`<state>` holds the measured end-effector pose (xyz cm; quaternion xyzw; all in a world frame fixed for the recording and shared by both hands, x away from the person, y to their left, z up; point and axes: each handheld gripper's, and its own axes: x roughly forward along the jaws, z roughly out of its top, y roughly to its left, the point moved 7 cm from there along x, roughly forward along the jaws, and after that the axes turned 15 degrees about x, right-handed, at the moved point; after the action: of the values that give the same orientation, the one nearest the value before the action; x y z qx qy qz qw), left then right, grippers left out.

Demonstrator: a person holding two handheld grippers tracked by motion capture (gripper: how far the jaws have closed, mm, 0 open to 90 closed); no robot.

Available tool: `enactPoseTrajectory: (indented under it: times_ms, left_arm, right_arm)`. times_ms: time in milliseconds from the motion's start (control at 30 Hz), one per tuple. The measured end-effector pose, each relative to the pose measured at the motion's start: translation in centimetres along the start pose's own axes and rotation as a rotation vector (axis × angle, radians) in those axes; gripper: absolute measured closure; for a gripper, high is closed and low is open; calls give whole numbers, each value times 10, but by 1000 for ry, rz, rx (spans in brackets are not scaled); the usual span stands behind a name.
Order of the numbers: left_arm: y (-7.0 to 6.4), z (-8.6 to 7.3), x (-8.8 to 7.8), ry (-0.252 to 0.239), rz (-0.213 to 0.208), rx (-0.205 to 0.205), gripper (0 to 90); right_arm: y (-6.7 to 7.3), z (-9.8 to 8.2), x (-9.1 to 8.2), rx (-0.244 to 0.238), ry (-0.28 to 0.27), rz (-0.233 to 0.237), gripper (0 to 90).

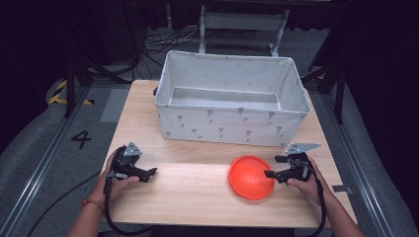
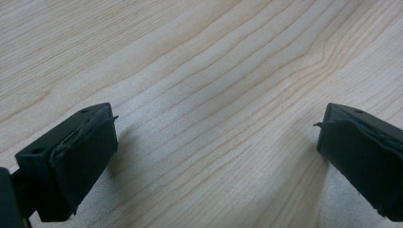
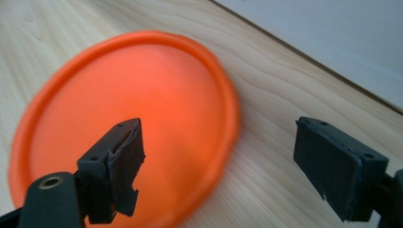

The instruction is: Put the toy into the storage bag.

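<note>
Left gripper (image 1: 148, 173): being held low over bare table (image 1: 197, 197), jaws wide, nothing between them. Orange disc (image 1: 250, 177): lying flat before the fabric bin (image 1: 232, 126), well apart from that gripper. Right gripper (image 1: 271, 174): being held at the disc's right rim, jaws wide, one over it; contact probably absent, blurred.

A pale wooden table (image 1: 197, 197) stands on grey floor (image 1: 44, 148) marked "4", cables (image 1: 163, 42) beyond, dark surroundings
</note>
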<state>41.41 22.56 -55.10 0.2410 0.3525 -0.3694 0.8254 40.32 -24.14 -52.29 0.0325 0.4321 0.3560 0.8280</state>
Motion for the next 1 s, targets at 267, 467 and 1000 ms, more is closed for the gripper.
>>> enactPoseTrajectory:
  times_ms: [267,467,1000]
  left_arm:
    - [0,0,0,-1,2,0,1]
    - [0,0,0,0,2,1,1]
    - [1,0,0,-1,3,6,1]
  right_arm:
    - [6,12,30,-46,58,-28,165]
    - [18,7,44,-83,119,-31,116]
    - [13,15,31,-36,92,-32,662]
